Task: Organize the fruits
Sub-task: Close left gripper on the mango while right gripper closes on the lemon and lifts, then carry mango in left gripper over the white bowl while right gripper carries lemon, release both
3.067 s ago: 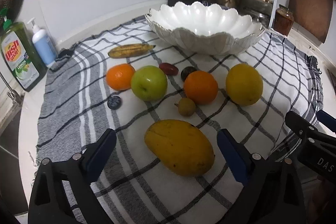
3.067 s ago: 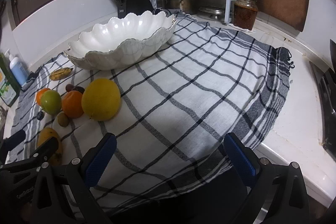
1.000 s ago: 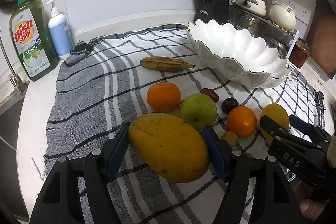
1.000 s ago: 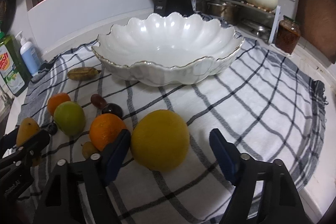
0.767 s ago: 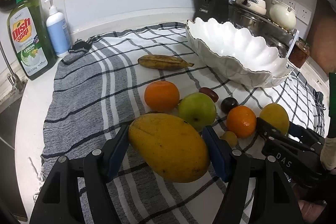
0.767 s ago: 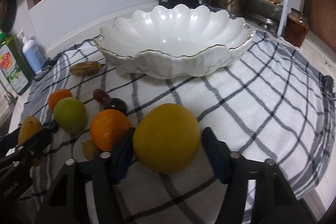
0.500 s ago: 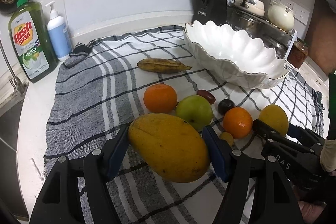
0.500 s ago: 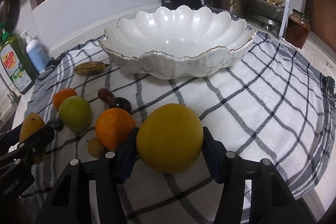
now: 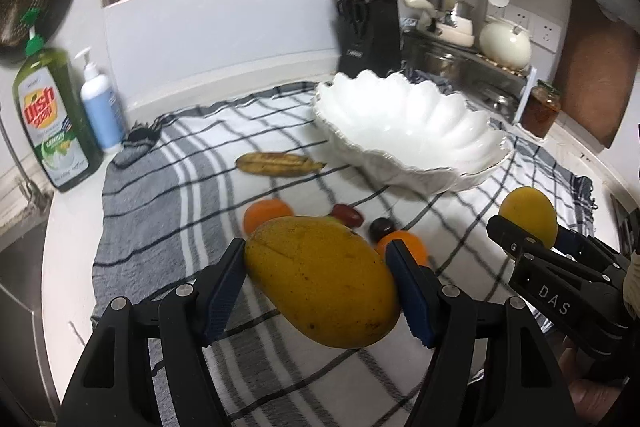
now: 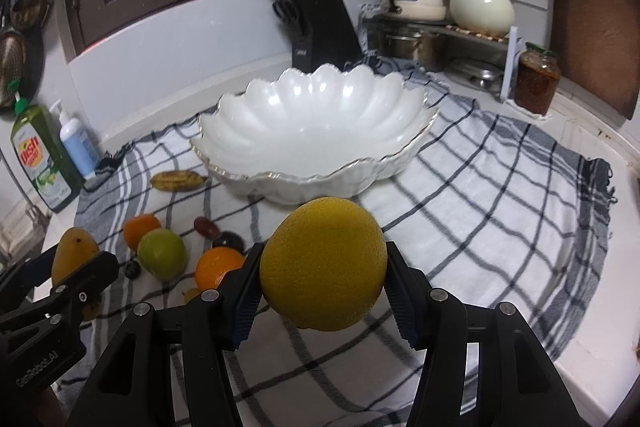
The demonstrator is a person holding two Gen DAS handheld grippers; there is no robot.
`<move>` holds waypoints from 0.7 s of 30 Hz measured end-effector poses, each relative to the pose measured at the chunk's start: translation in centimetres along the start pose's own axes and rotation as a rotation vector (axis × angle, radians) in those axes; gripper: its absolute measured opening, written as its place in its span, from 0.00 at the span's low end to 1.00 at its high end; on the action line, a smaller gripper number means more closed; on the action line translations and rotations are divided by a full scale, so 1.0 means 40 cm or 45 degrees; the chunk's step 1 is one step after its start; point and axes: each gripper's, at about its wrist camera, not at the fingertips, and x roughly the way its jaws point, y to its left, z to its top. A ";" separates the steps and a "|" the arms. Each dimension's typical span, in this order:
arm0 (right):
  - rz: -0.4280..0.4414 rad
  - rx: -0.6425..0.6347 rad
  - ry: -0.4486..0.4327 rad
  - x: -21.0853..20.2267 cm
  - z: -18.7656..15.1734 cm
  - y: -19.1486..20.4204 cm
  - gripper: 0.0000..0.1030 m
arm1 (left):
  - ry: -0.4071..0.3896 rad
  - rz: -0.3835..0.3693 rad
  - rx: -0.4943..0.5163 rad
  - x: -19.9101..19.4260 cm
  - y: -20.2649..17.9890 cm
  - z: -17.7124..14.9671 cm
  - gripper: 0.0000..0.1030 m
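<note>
Two labels legible: "DAS" on right claw [image 9: 536, 239]; "dish soap" on green bottle [image 9: 48, 119].

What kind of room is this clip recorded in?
Most likely a home kitchen counter: a knife block by the wall, pots on a rack, and a dish soap bottle beside what may be a sink.

in the left wrist view, the large yellow-orange mango [image 9: 322, 281] hides most of the round green apple behind it, and part of the two round oranges [image 9: 402, 245]. the checked black-and-white cloth [image 9: 168, 211] looks smeared by motion. in the right wrist view, a small brownish fruit [image 10: 191, 294] peeks from behind a black gripper finger, too hidden to identify.
</note>
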 end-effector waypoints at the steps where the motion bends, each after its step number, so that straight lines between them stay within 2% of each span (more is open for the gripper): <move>1: -0.004 0.003 -0.011 -0.007 0.005 -0.006 0.55 | -0.007 -0.005 0.007 -0.003 -0.006 0.007 0.68; 12: -0.059 0.027 -0.112 -0.055 0.073 -0.063 0.56 | -0.095 -0.063 0.060 -0.016 -0.072 0.085 0.68; 21: -0.093 0.007 -0.184 -0.052 0.148 -0.096 0.56 | -0.157 -0.073 0.092 0.001 -0.106 0.153 0.68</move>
